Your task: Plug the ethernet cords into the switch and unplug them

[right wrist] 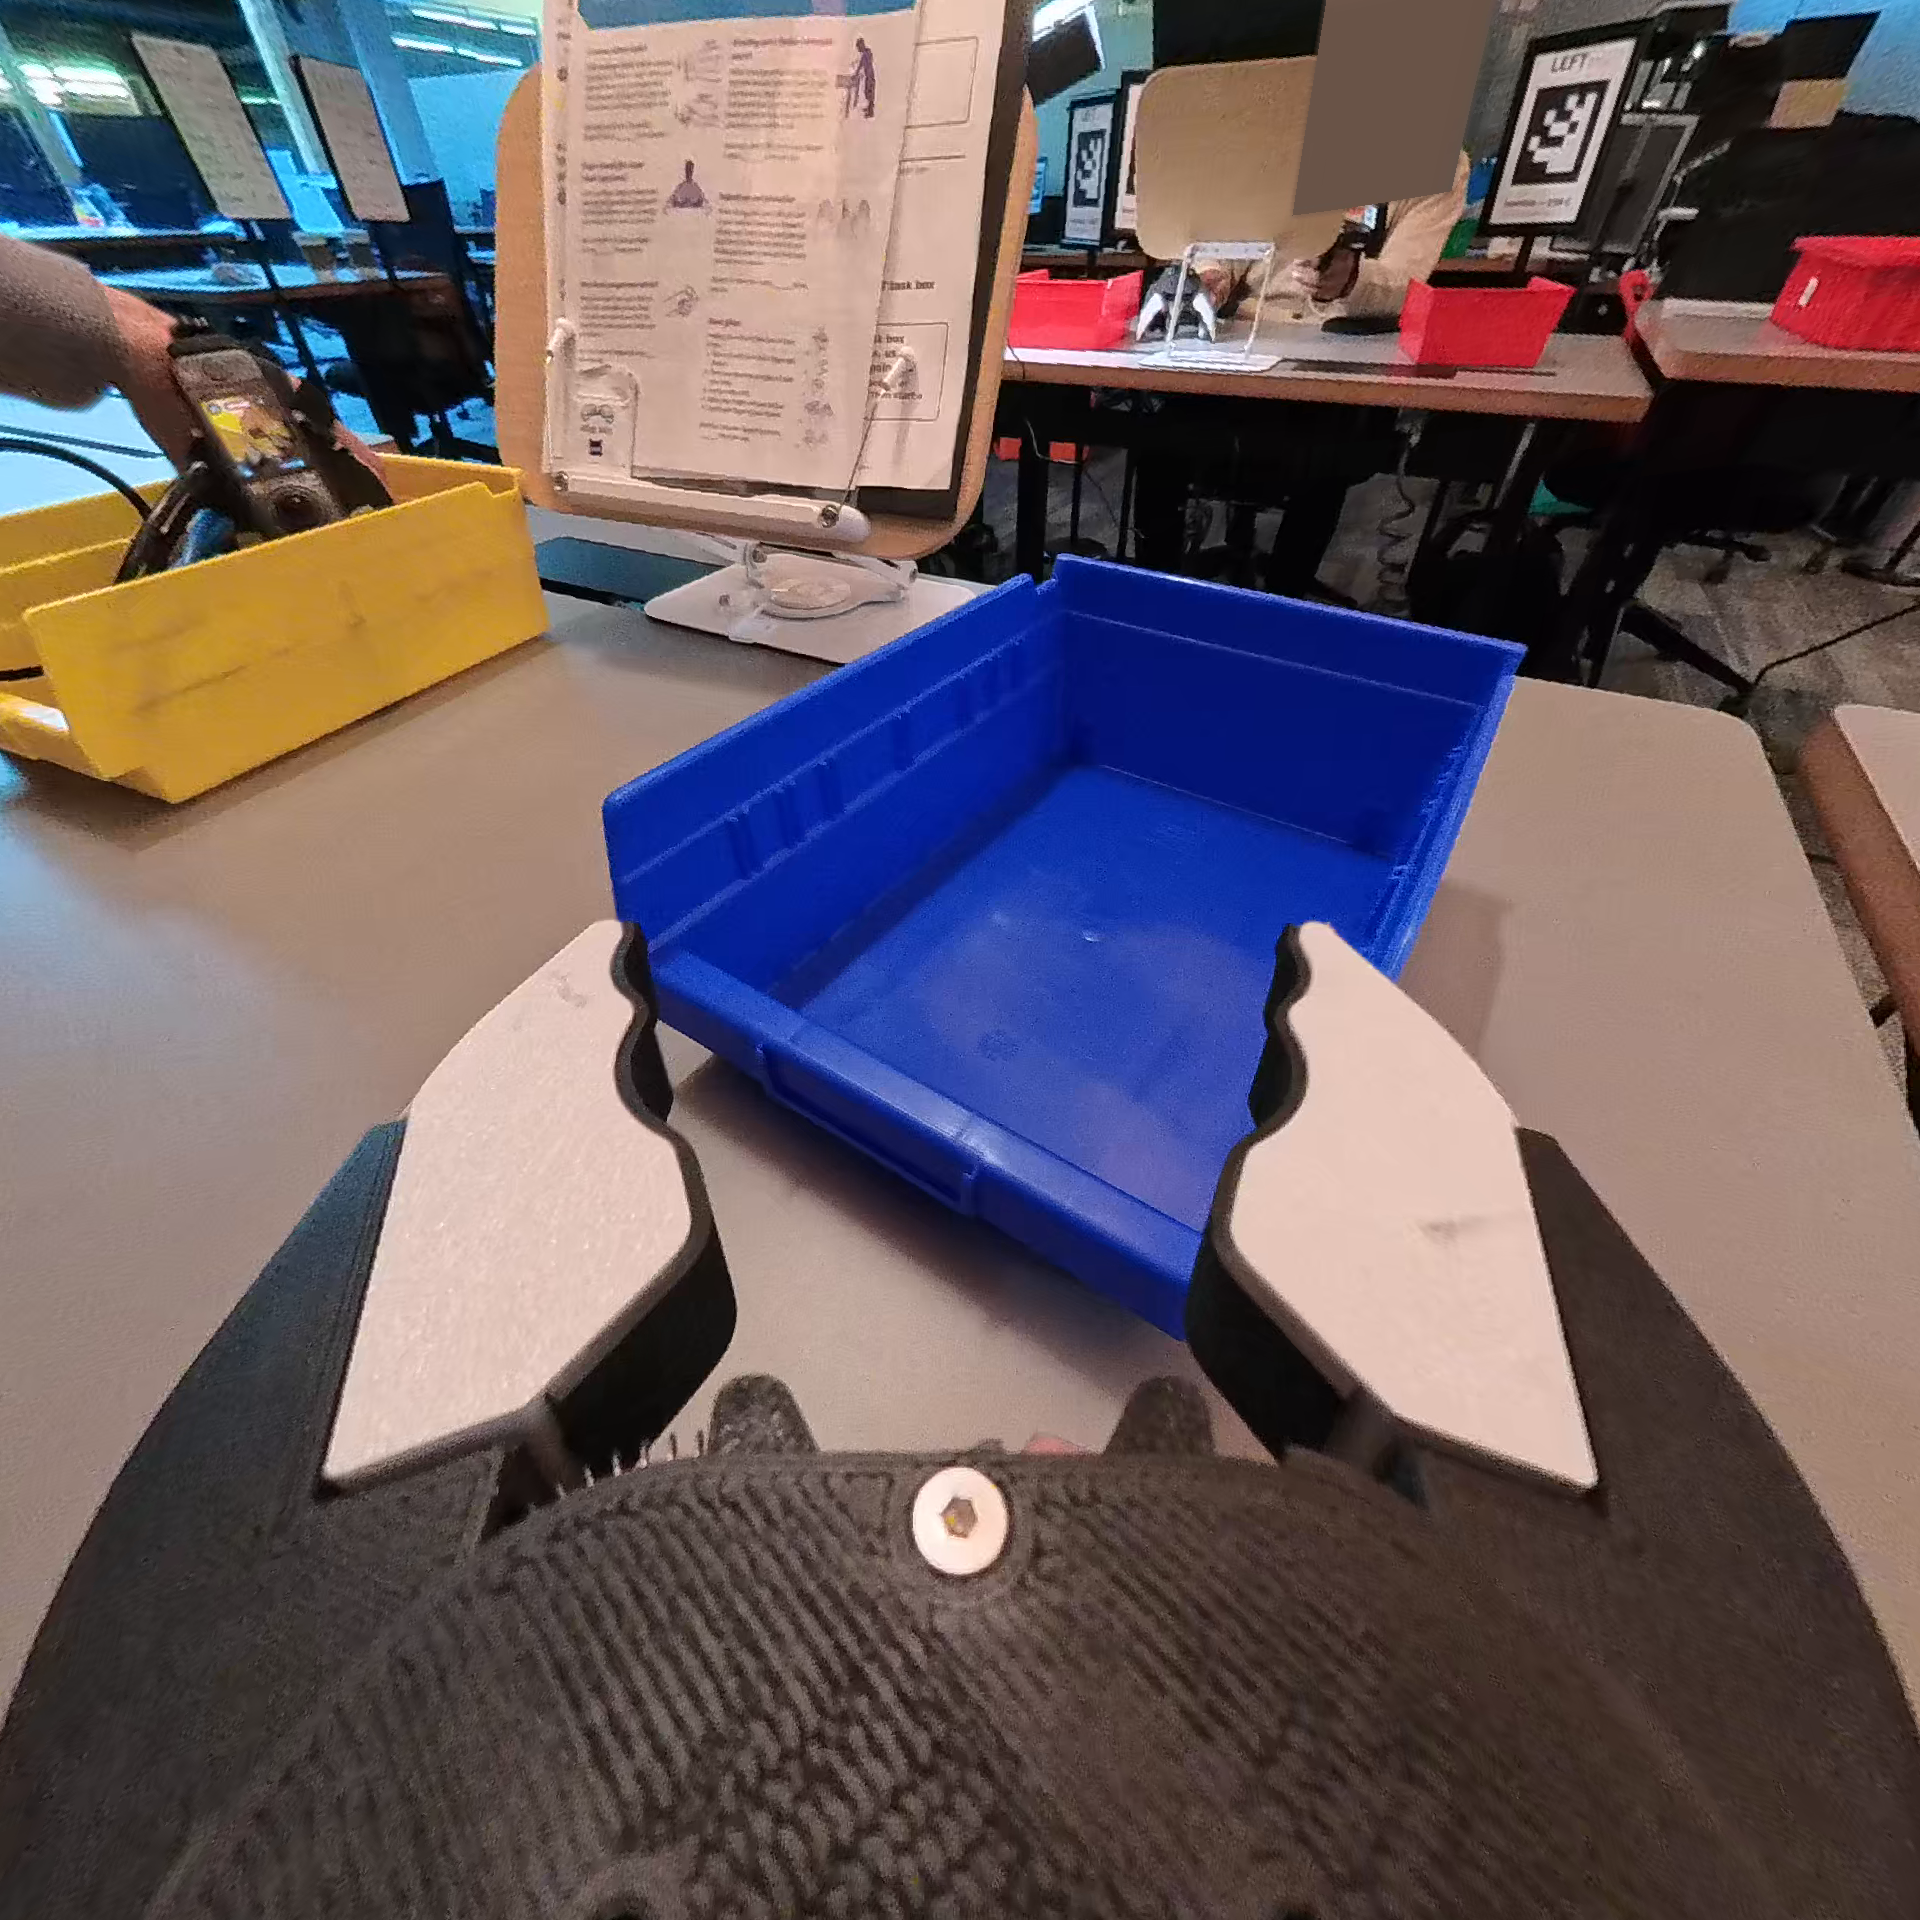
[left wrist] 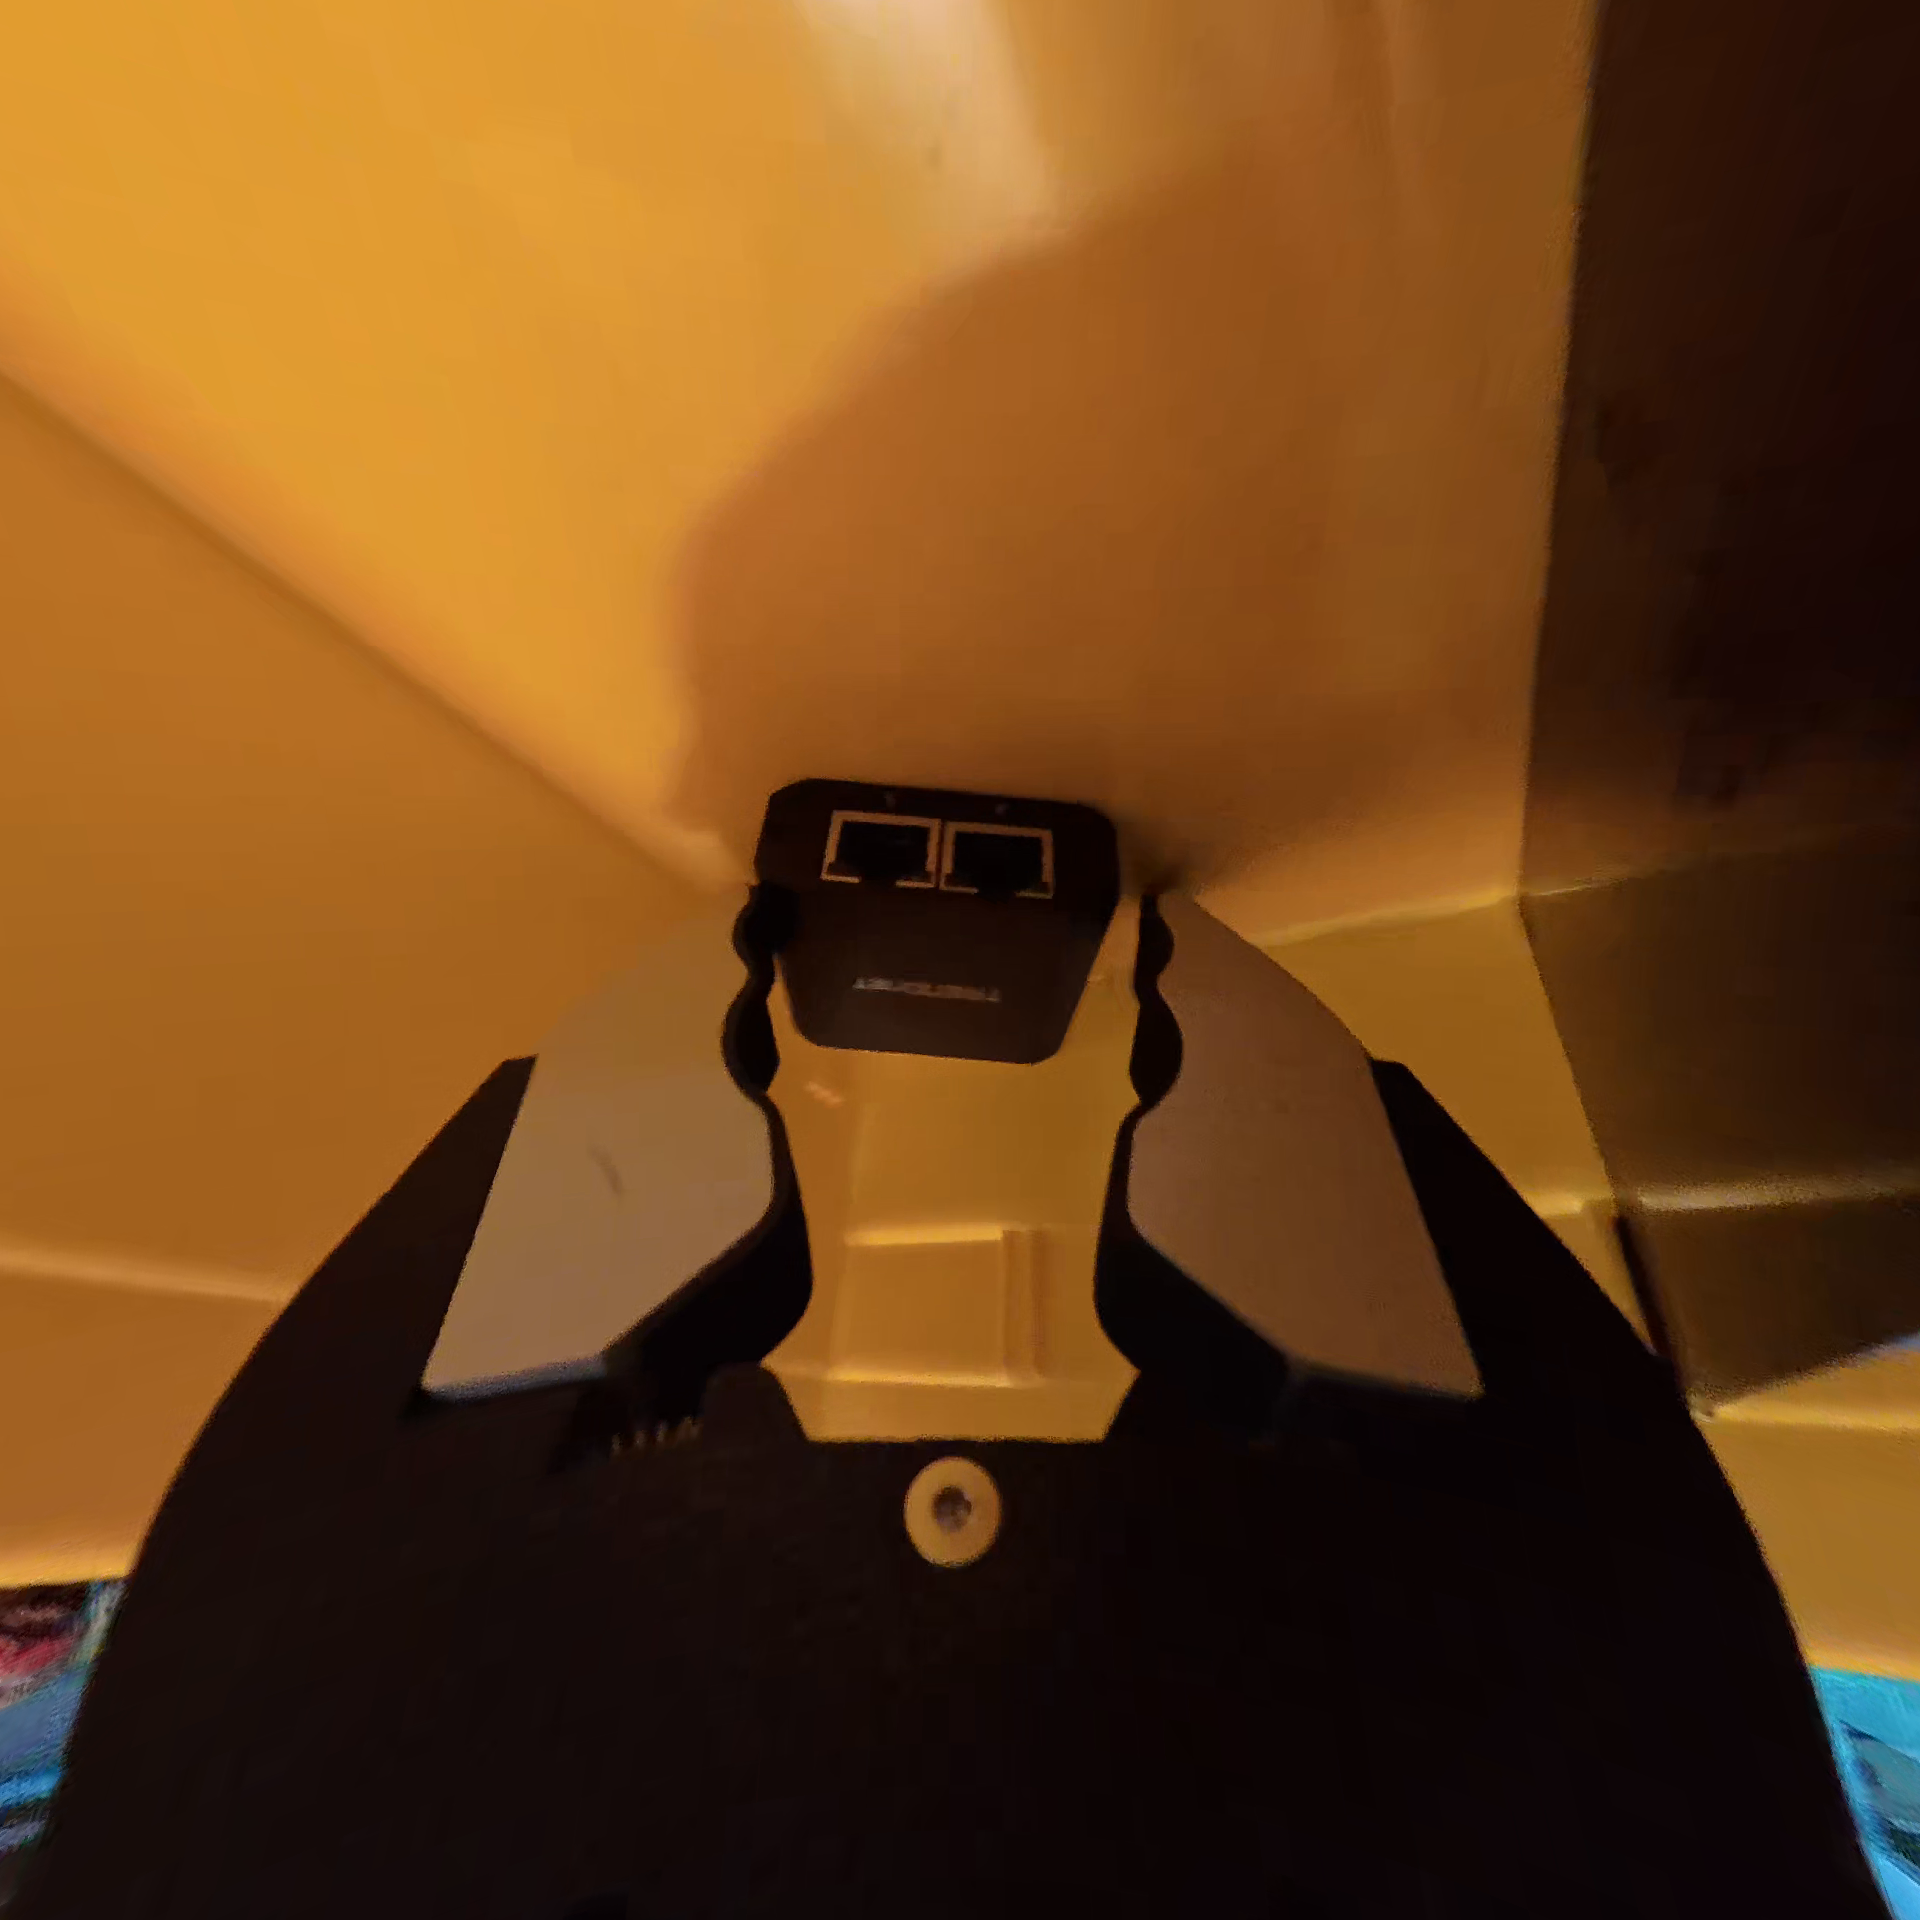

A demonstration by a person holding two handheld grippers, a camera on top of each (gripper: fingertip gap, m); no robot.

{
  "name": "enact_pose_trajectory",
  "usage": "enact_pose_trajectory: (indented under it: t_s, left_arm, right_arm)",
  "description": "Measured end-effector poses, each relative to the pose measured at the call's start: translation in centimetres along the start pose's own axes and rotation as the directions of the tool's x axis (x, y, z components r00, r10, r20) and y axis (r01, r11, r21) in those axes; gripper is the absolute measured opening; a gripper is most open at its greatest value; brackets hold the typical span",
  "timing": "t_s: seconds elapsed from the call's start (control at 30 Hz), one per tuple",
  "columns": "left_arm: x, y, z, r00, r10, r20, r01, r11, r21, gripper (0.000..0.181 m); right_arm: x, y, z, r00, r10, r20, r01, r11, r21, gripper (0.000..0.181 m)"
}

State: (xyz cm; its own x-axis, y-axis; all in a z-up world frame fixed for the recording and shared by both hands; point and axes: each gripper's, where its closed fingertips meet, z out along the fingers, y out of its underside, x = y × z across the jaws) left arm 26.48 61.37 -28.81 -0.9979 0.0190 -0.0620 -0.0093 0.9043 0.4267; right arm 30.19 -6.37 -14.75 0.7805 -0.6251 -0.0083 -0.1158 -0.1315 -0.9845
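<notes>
Inside the yellow bin (left wrist: 416, 520), left gripper (left wrist: 951, 935) brackets the switch (left wrist: 935, 925) beside the wall.

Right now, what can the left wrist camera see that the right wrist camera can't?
Only the left wrist view shows the small black two-port switch, lying inside the yellow plastic bin, between the tips of the open left gripper; whether the tips touch it is unclear.

Only the right wrist view shows the empty blue plastic bin on the grey table, the paper sheets on a stand, and the open right gripper.

Both show the yellow bin and the left gripper reaching into it.
</notes>
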Motion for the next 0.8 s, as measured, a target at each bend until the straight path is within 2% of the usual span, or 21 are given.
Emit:
enact_pose_trajectory:
  t_s: [0.03, 0.1, 0.17, 0.27, 0.4, 0.5, 0.53, 0.6, 0.7, 0.8]
  left_arm:
    - [-0.1, 0.4, 0.1, 1.0, -0.021, -0.005, 0.021, 1.0, -0.022, 0.06]
    - [-0.1, 0.7, 0.2, 0.996, -0.088, -0.018, 0.087, 0.995, -0.043, 0.06]
    - [-0.4, 0.9, 0.0, 0.978, -0.21, -0.002, 0.21, 0.977, -0.023, 0.059]
    - [-1.5, 0.9, -2.0, 0.908, -0.418, 0.034, 0.413, 0.906, 0.096, 0.059]
    - [-3.3, 1.1, -7.8, 0.787, -0.611, 0.084, 0.566, 0.769, 0.296, 0.059]
    - [-4.5, 0.0, -15.3, 0.662, -0.746, 0.067, 0.595, 0.579, 0.557, 0.059]
    - [-4.7, -1.0, -18.4, 0.633, -0.773, 0.044, 0.568, 0.502, 0.652, 0.059]
    - [-4.3, -4.5, -24.8, 0.612, -0.788, -0.061, 0.475, 0.306, 0.825, 0.059]
    - [-1.7, -12.2, -32.4, 0.677, -0.704, -0.215, 0.327, 0.026, 0.945, 0.059]
    - [2.2, -21.5, -37.2, 0.79, -0.528, -0.311, 0.213, -0.24, 0.947, 0.059]
  right_arm:
    - [0.1, 0.0, 0.0, 1.0, -0.001, -0.005, 0.001, 1.0, -0.002, 0.111]
    - [0.0, 0.0, 0.0, 1.0, -0.003, -0.004, 0.003, 1.0, 0.004, 0.11]
    - [-0.1, -0.2, -0.1, 1.0, 0.002, 0.004, -0.002, 1.0, 0.011, 0.108]
    - [-0.3, -0.7, -0.3, 1.0, -0.002, 0.002, 0.002, 1.0, 0.021, 0.106]
    - [-1.9, -1.5, -0.3, 0.999, -0.034, 0.039, 0.033, 0.999, 0.036, 0.104]
    - [-4.6, -2.2, 0.3, 0.991, -0.048, 0.127, 0.041, 0.998, 0.055, 0.104]
    - [-5.6, -2.5, 0.5, 0.986, -0.054, 0.155, 0.044, 0.997, 0.067, 0.104]
    - [-8.0, -3.4, 1.1, 0.973, -0.06, 0.225, 0.037, 0.994, 0.106, 0.101]
    - [-12.2, -4.6, 2.2, 0.934, -0.041, 0.356, -0.022, 0.985, 0.173, 0.096]
    - [-16.2, -4.4, 3.3, 0.87, -0.002, 0.493, -0.093, 0.982, 0.167, 0.093]
